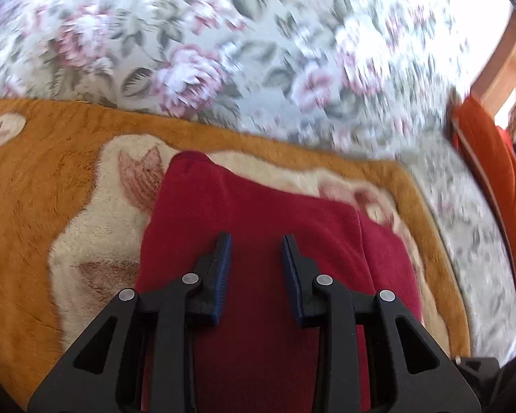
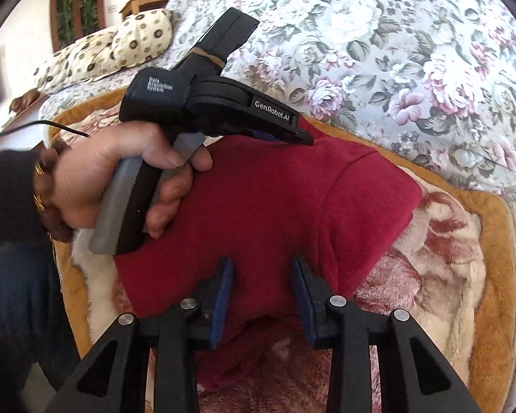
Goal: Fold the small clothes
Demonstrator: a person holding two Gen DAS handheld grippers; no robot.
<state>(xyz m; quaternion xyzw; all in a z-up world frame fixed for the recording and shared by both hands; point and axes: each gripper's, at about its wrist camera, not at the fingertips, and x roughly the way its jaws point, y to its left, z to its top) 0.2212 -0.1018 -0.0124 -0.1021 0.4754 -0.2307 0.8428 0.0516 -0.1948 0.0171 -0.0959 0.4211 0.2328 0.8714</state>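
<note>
A dark red garment (image 1: pixel 258 206) lies flat on a plush blanket (image 1: pixel 34 189) with an orange border. My left gripper (image 1: pixel 256 239) hovers over its near part, jaws apart, with only cloth showing beneath the gap. In the right wrist view the same garment (image 2: pixel 292 199) is spread with a folded edge at the right. My right gripper (image 2: pixel 261 261) is open above the garment's near edge. A hand (image 2: pixel 96 172) holds the left gripper (image 2: pixel 299 137), whose fingers point down at the garment's far edge.
The blanket (image 2: pixel 464 275) lies on a bed covered by a floral sheet (image 2: pixel 395 34). A spotted pillow (image 2: pixel 120 44) rests at the far left. An orange-red cushion (image 1: pixel 492 172) stands at the bed's right side. A cable (image 2: pixel 34 127) trails from the left gripper.
</note>
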